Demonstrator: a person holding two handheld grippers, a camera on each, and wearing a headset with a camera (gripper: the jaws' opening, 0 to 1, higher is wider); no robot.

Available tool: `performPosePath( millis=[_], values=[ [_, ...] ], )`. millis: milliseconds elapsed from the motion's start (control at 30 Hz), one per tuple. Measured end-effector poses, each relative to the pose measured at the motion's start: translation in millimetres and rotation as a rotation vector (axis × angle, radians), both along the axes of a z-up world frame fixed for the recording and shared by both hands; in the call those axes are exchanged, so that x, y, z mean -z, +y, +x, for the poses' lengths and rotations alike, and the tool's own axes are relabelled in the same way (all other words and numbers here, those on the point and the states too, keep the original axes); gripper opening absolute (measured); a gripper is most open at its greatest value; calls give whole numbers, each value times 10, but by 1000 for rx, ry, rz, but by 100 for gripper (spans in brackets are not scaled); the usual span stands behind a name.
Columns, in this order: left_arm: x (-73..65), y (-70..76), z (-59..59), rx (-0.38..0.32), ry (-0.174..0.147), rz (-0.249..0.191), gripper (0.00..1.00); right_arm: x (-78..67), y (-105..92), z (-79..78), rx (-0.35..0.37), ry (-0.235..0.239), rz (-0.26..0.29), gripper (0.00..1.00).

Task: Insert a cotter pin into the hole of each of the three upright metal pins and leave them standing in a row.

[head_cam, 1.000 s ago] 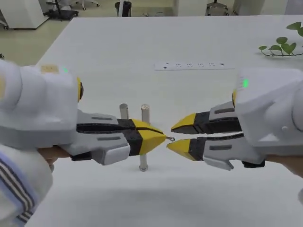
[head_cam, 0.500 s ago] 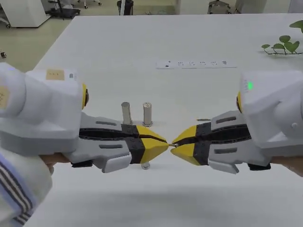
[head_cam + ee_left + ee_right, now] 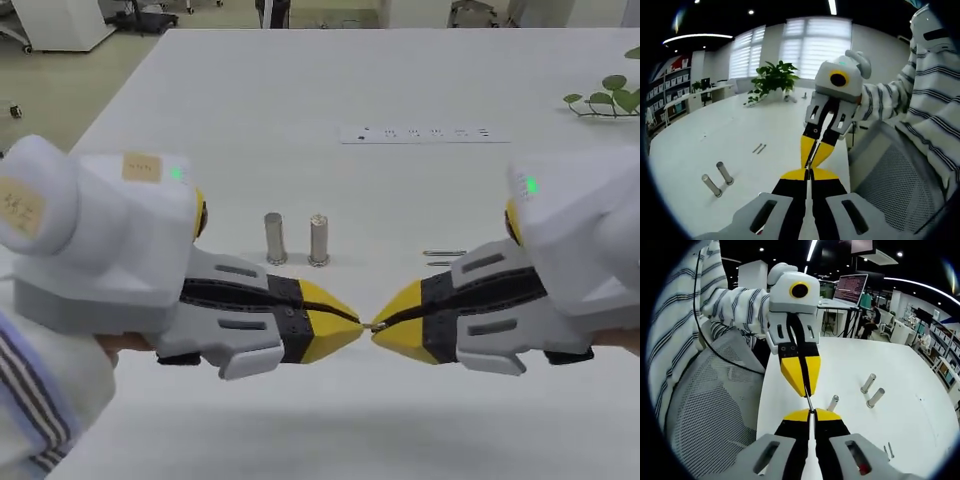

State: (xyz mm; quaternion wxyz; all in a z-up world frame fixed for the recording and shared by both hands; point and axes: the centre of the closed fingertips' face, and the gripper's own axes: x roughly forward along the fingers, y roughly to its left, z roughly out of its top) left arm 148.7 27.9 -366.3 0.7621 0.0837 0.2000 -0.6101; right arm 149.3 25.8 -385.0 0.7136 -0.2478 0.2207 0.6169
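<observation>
- You are holding the left gripper [image 3: 353, 330] and the right gripper [image 3: 383, 330] tip to tip above the near part of the worktop [image 3: 250, 120]. Both sets of jaws are pinching fully together on one cotter pin [image 3: 809, 401] that bridges them.
- Two metal pins [image 3: 275, 238] [image 3: 319, 240] are standing upright side by side, just beyond the left gripper.
- A third metal pin [image 3: 832, 402] is standing nearer, below the tips.
- Spare cotter pins [image 3: 444, 254] are lying to the right of the pair.

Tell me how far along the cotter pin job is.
Done: nothing visible; the upright metal pins look bare. In hand: one cotter pin pinched between the left hand-held gripper and right hand-held gripper. Left: all three insertions; spare cotter pins lie on the table.
</observation>
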Motion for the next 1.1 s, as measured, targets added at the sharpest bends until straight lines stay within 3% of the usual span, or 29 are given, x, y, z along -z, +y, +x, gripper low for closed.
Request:
performPosePath(
  millis=[133, 200, 267, 367, 467, 533, 633, 767, 833, 900, 1100],
  values=[
    [56, -6, -34, 33, -16, 32, 0, 12, -4, -25, -26, 24, -9, 0],
    [48, -18, -49, 37, -4, 26, 0, 28, -18, -54, -24, 65, -22, 0],
    [48, -25, -65, 51, -9, 28, 0, 22, -23, -71, -39, 66, -22, 0],
    [57, -46, -78, 47, 21, 26, 0, 22, -39, -90, -43, 90, -33, 0],
    [68, -50, -68, 46, 24, 28, 0, 21, -41, -76, -28, 108, -35, 0],
    [77, -47, -43, 31, 48, 21, 0, 54, -49, -39, -10, 119, -35, 0],
    [69, -39, -31, 28, 38, 12, 0, 70, -50, -39, -2, 127, -35, 0],
    [77, 6, 56, -2, 22, 13, 2, 71, -46, -11, 13, 127, -31, 0],
    [89, 47, 145, -36, 6, 22, 8, 87, -55, 27, 34, 122, -38, 0],
    [128, 92, 196, -53, 13, 41, 16, 123, -62, 61, 46, 120, -49, 0],
    [179, 199, 345, -99, -1, 60, 16, 227, -101, 158, 85, 102, -76, 0]
  ],
)
